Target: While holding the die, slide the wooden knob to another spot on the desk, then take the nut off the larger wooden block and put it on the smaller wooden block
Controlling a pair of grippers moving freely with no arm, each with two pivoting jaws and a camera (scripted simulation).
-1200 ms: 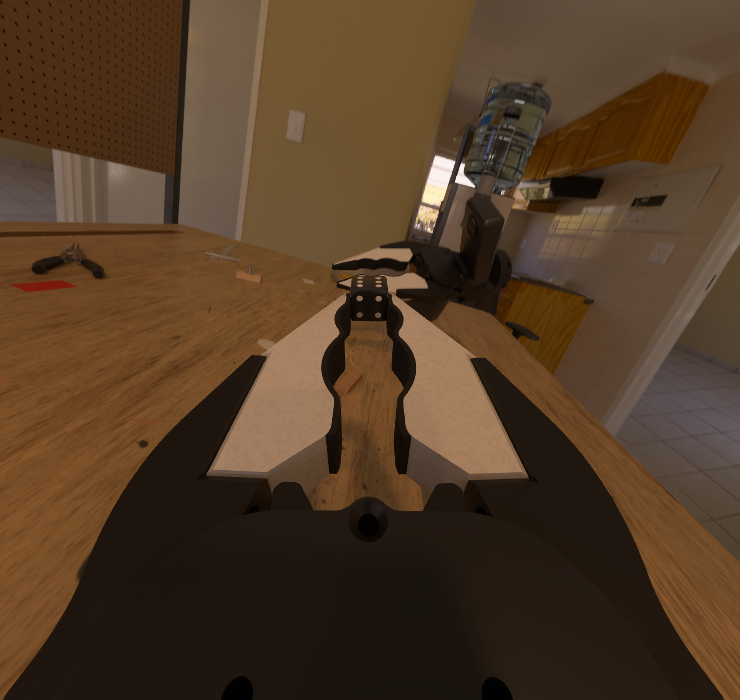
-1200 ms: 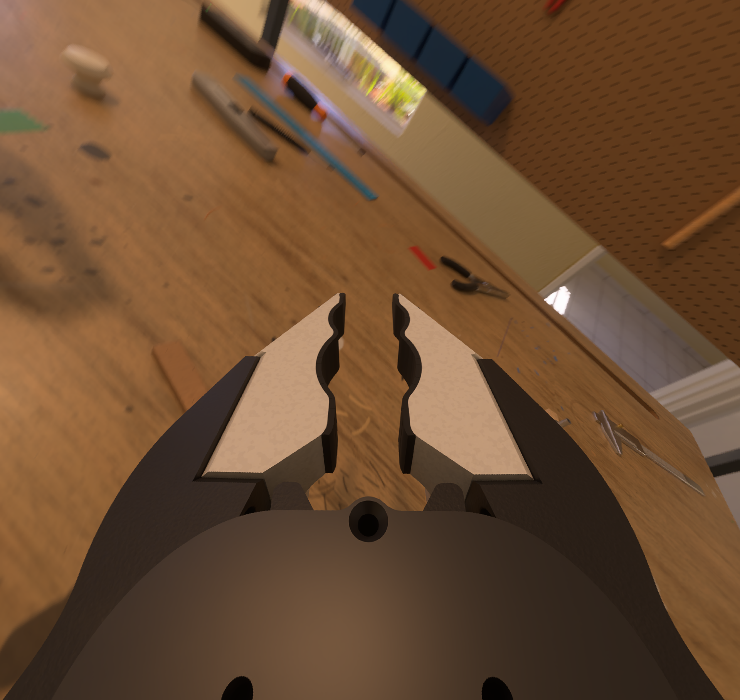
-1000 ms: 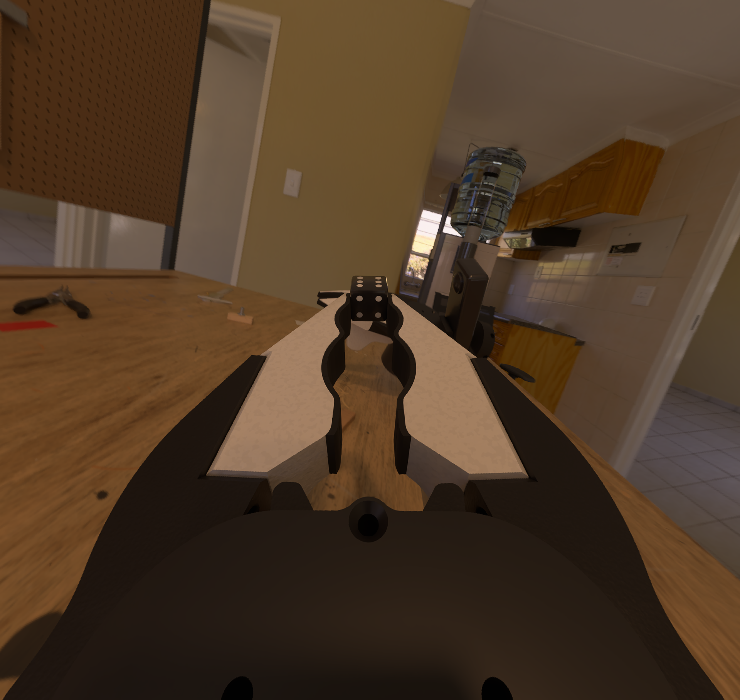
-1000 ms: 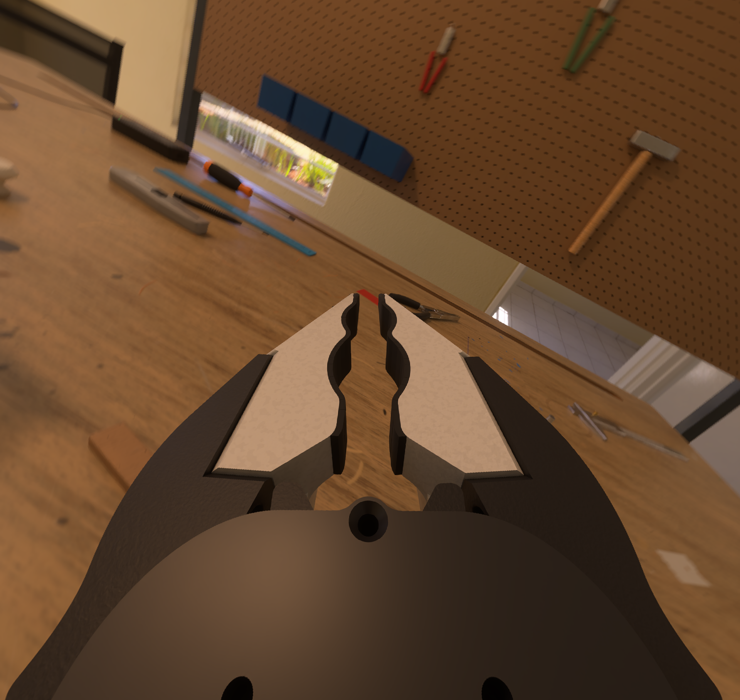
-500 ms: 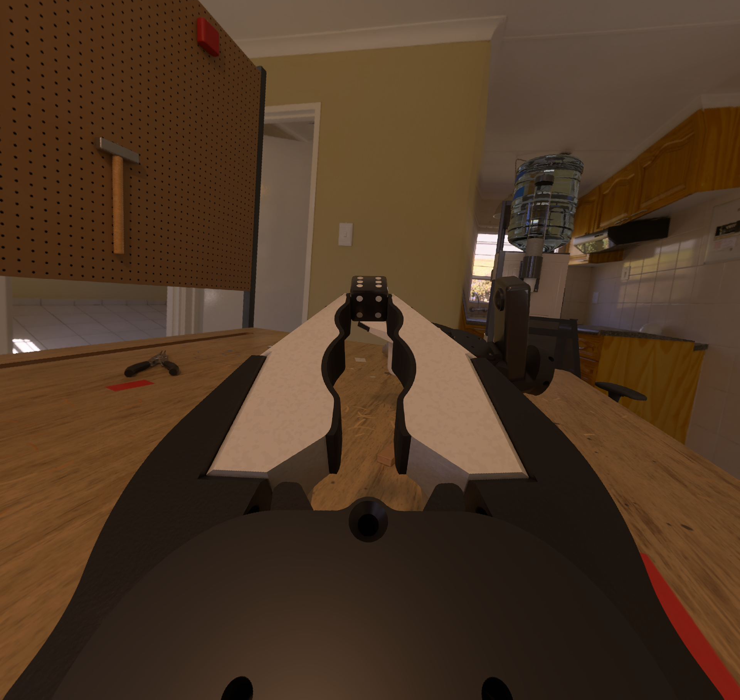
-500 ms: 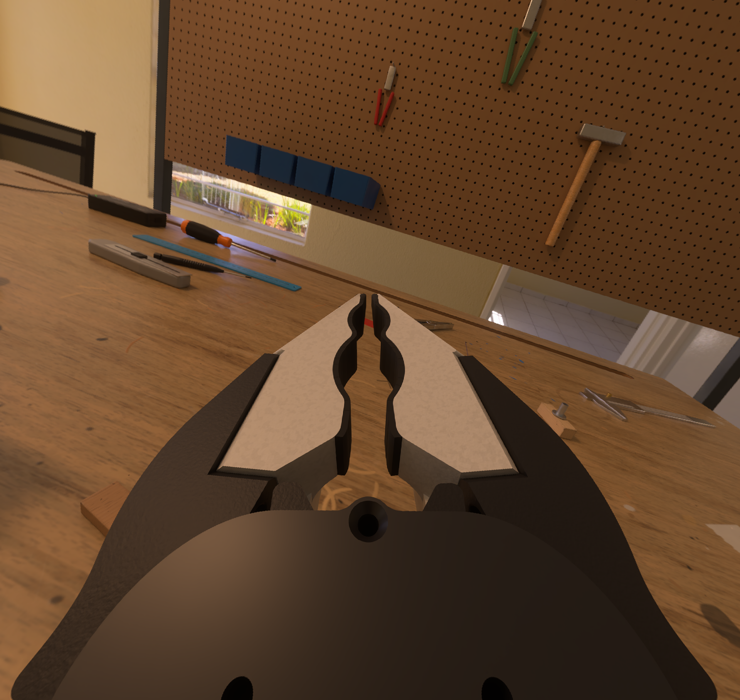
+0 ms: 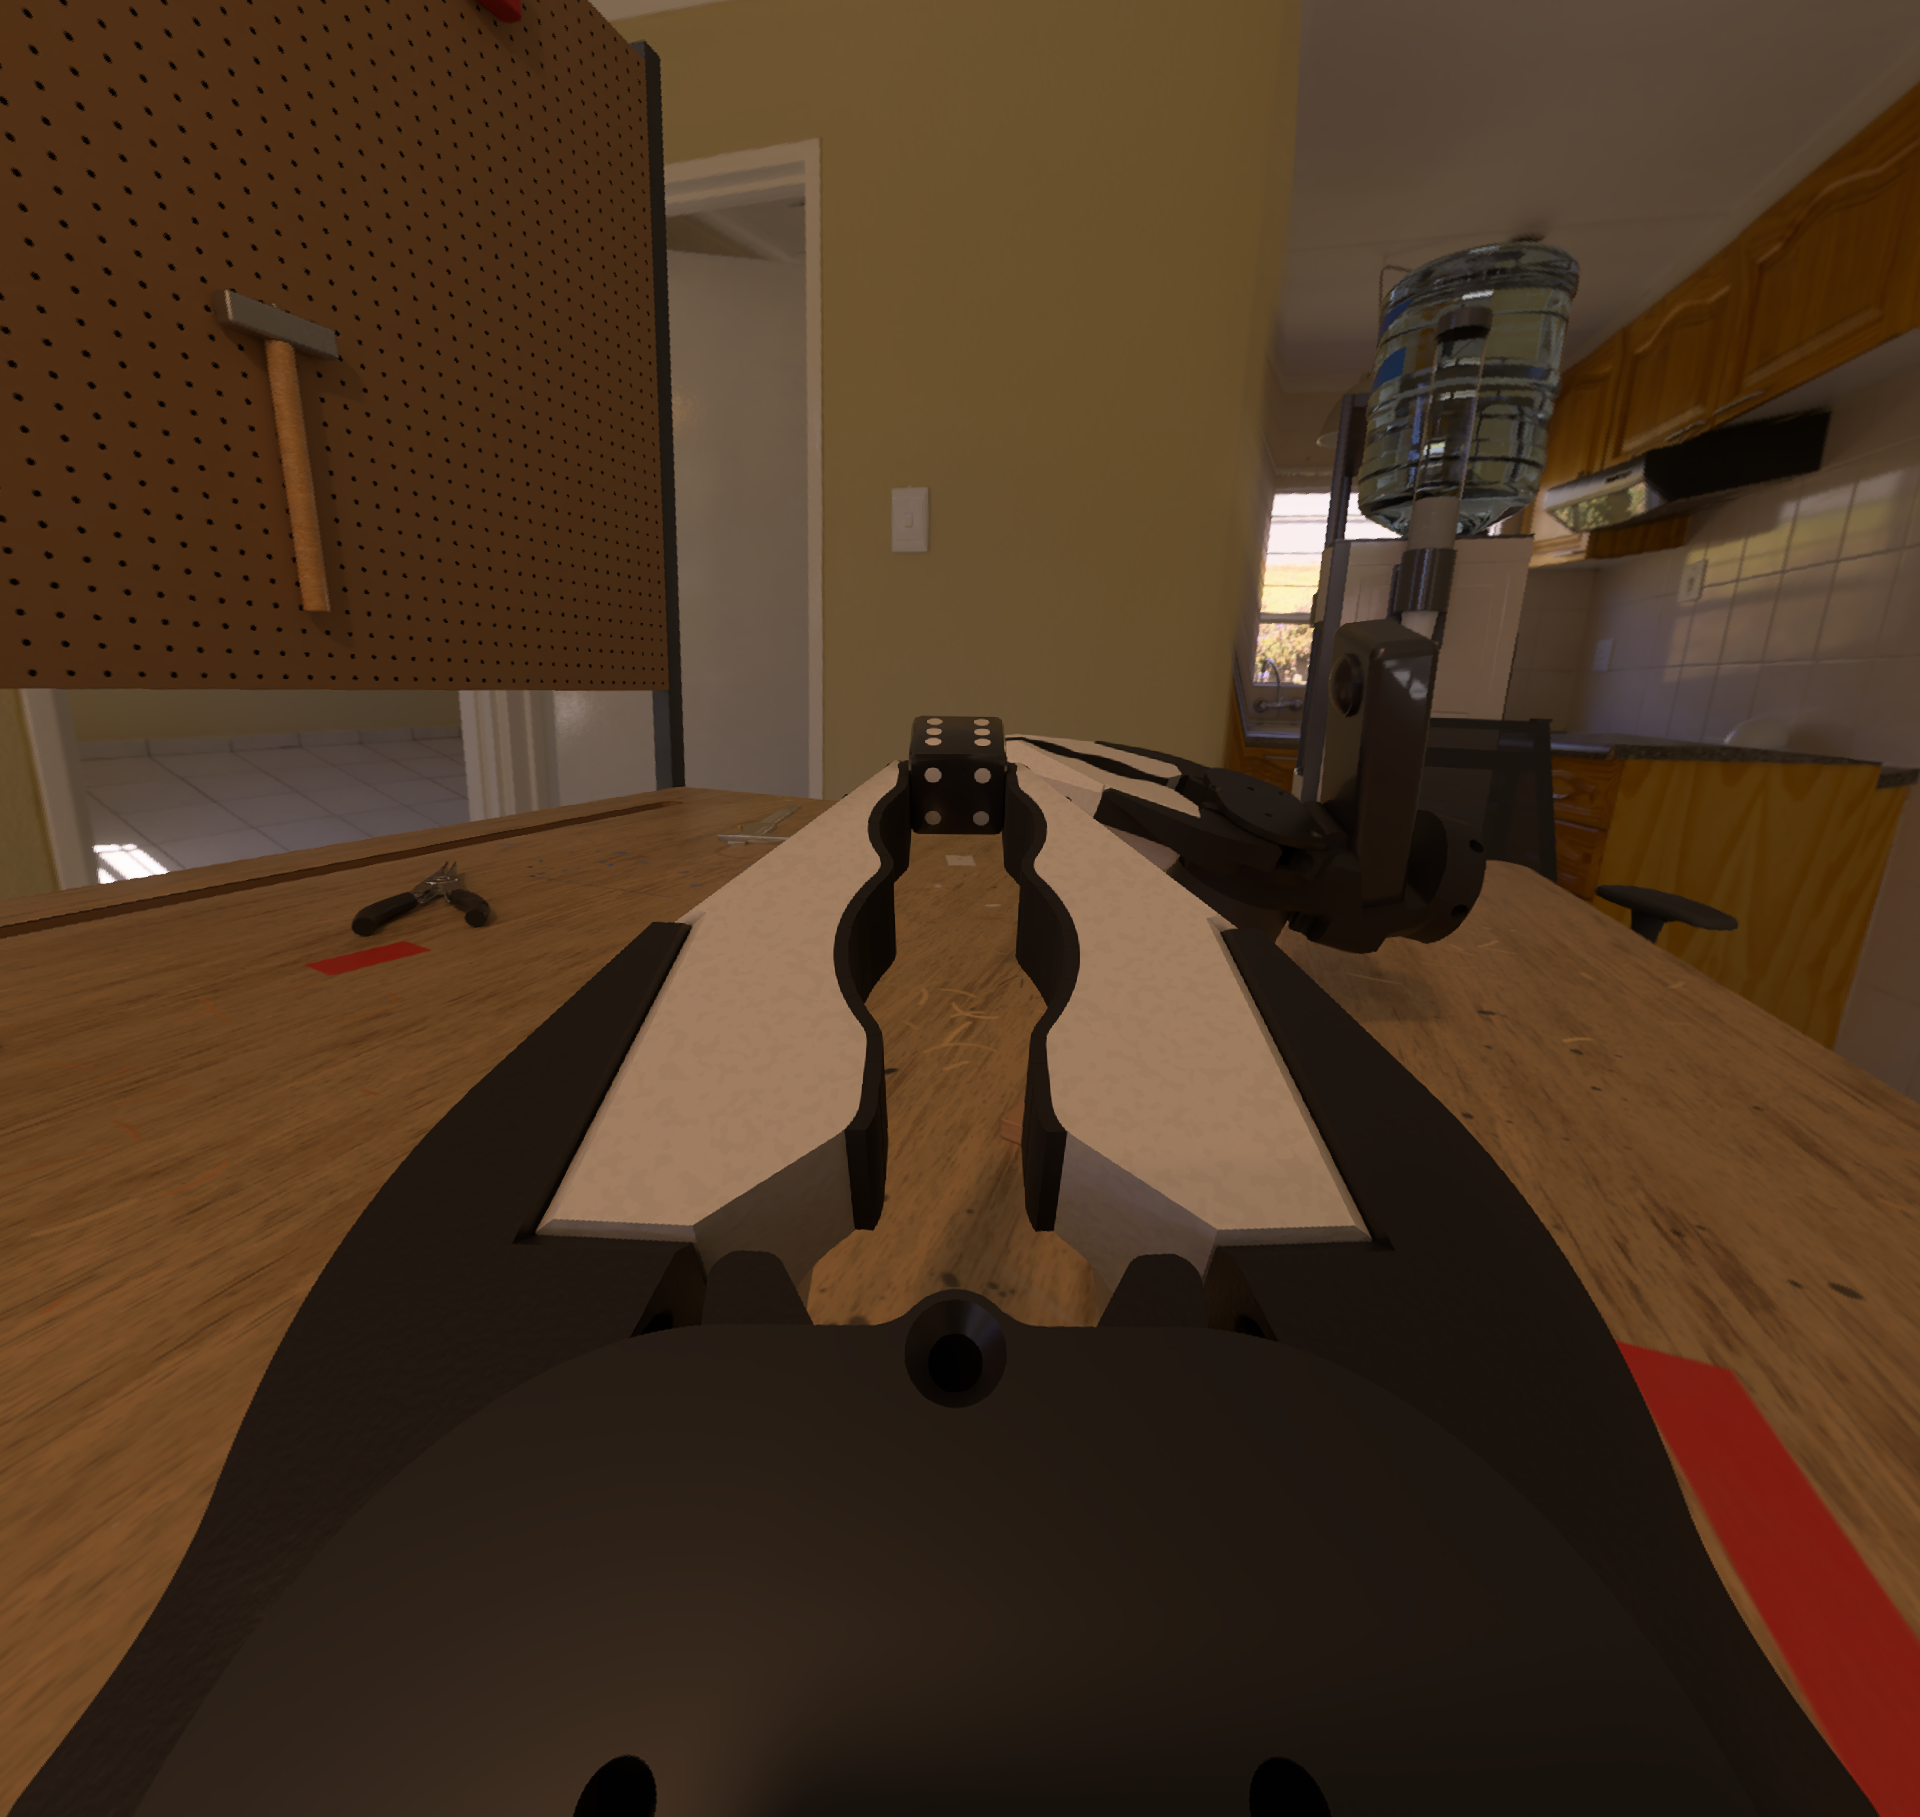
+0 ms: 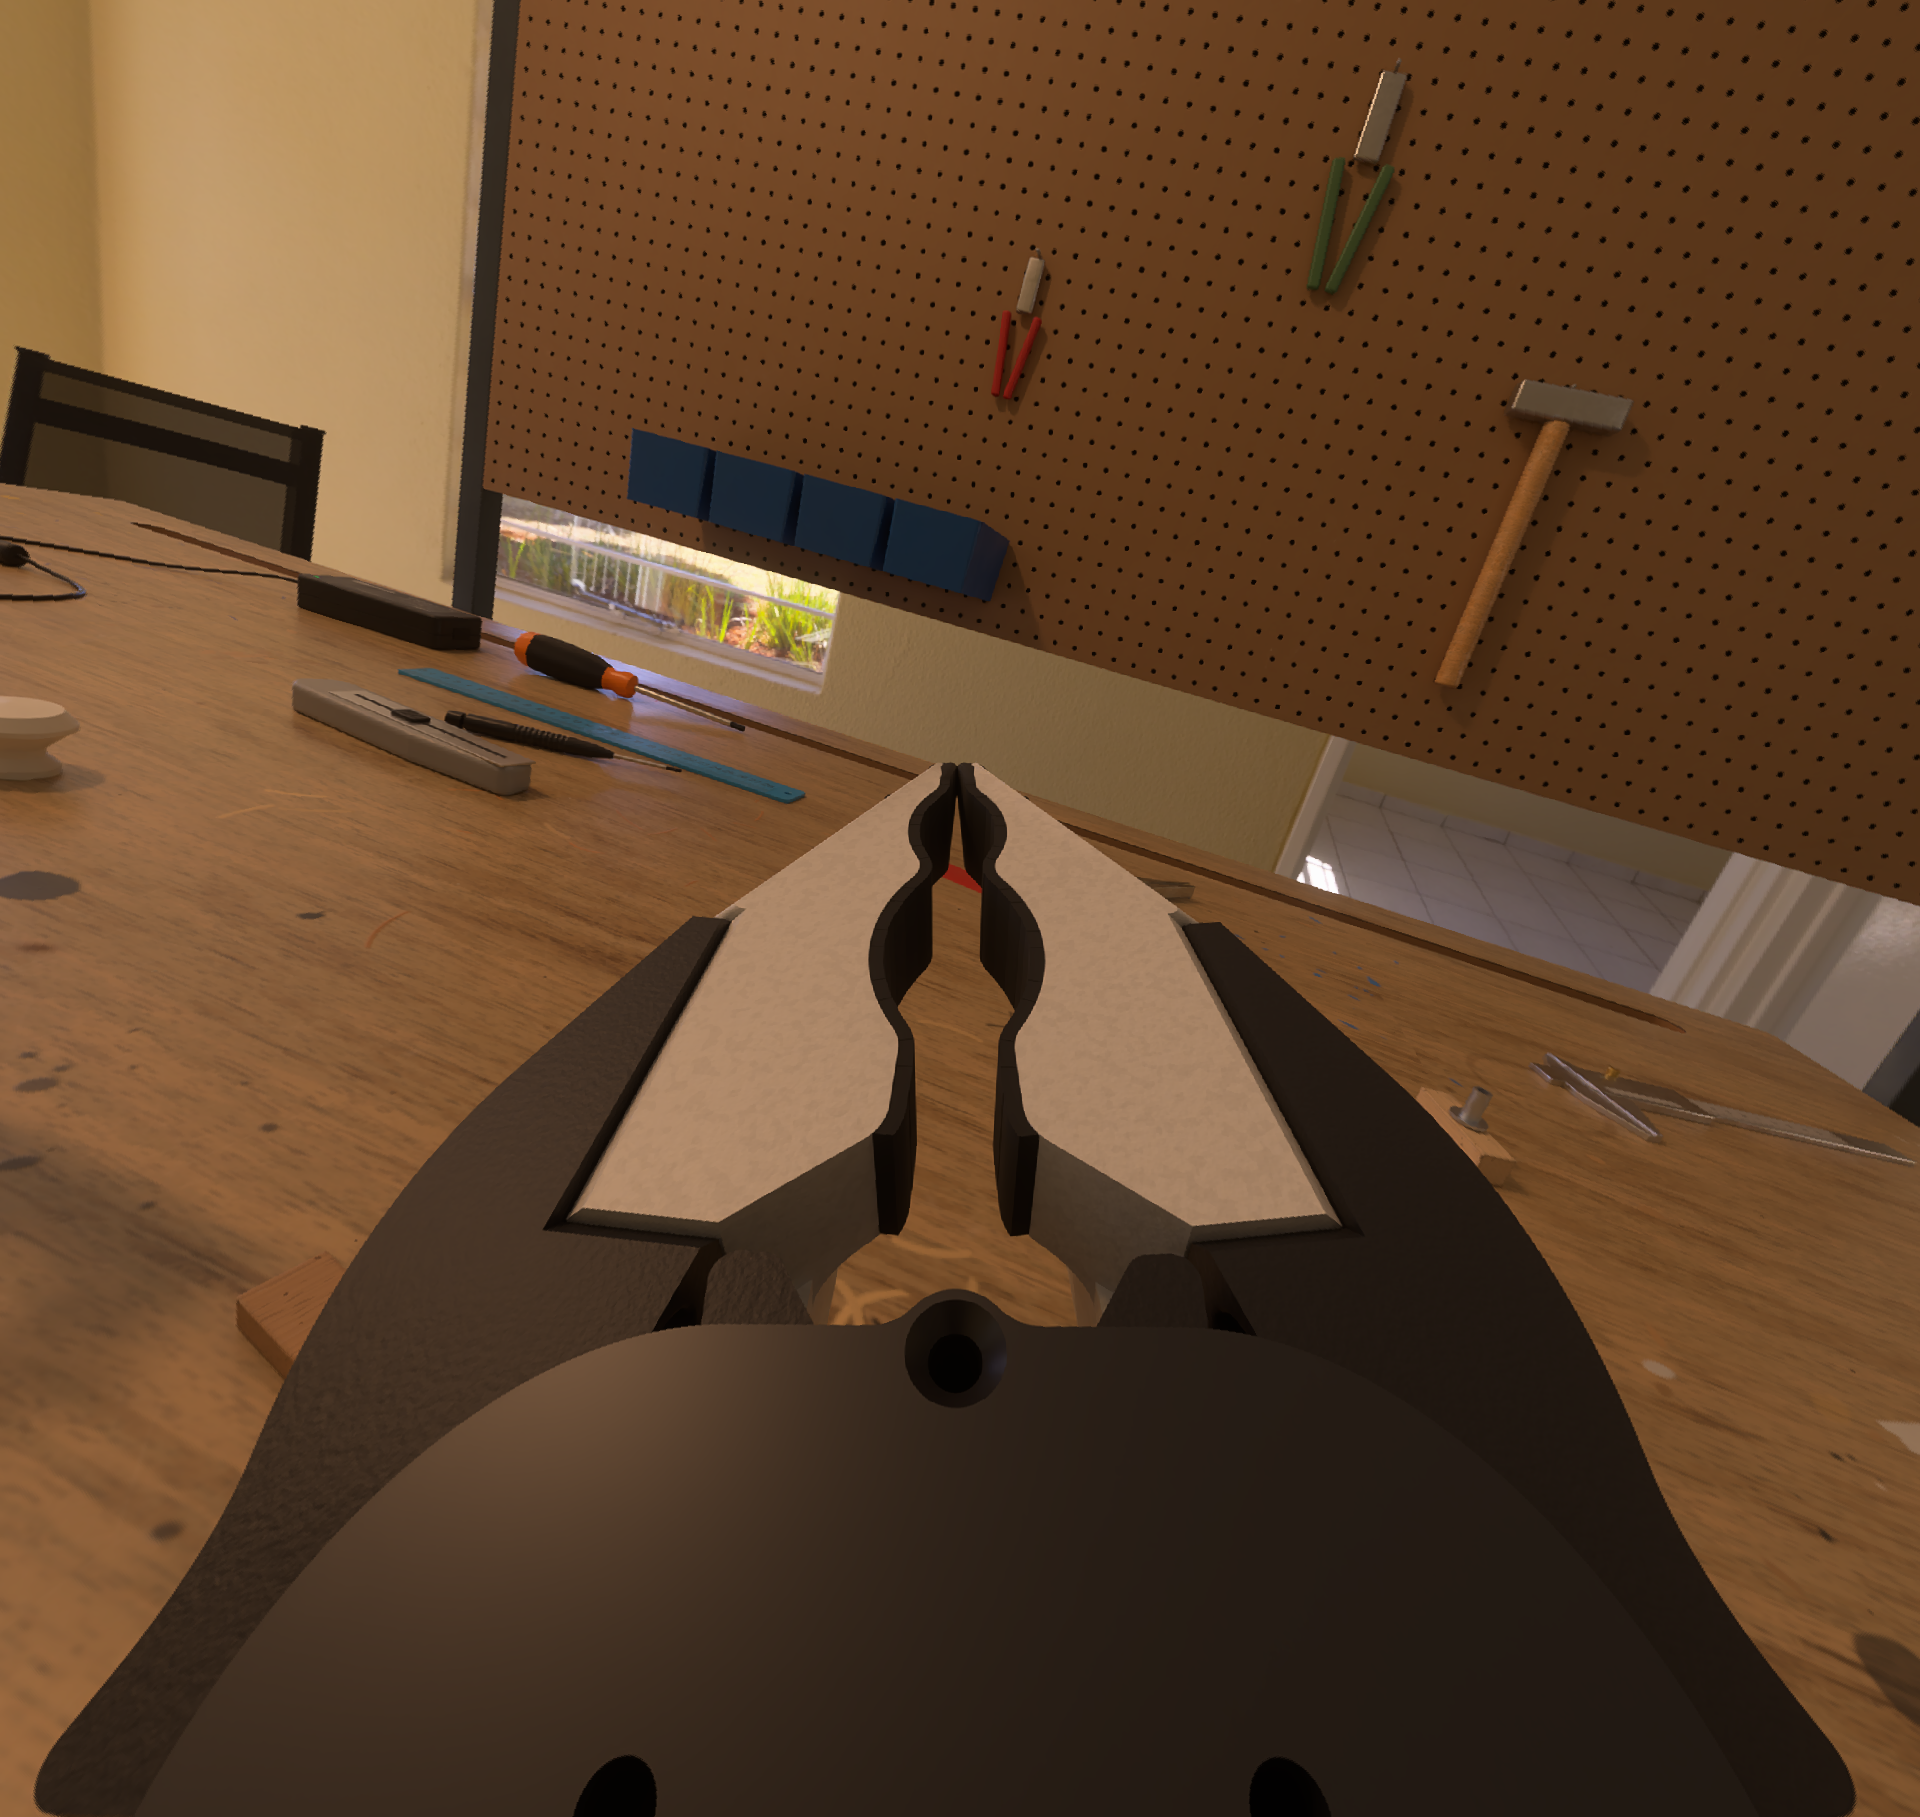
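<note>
My left gripper (image 7: 956, 817) is shut on a black die (image 7: 956, 775) with white pips, held at the fingertips above the wooden desk (image 7: 208, 1092). My right gripper (image 8: 956, 778) is shut and empty, its fingertips touching. It also shows in the left wrist view (image 7: 1081, 761), just right of the die. The pale wooden knob (image 8: 31, 733) stands at the far left edge. A wooden block (image 8: 1481, 1149) carrying a metal nut (image 8: 1471, 1105) lies to the right of my right gripper. A bare flat wooden block (image 8: 291, 1310) lies at the lower left, partly hidden by the gripper.
A grey bar (image 8: 410, 737), blue ruler (image 8: 613, 741), screwdriver (image 8: 577, 664) and black box (image 8: 390, 612) lie at the back left. Pliers (image 7: 421, 907) and a red patch (image 7: 369, 959) lie left of the die. Metal pieces (image 8: 1704, 1107) lie at the right. A pegboard (image 8: 1195, 313) with tools hangs behind.
My right gripper's fingers have closed from a clear gap to touching, and its view has levelled toward the pegboard. My left gripper has turned left, still holding the die.
</note>
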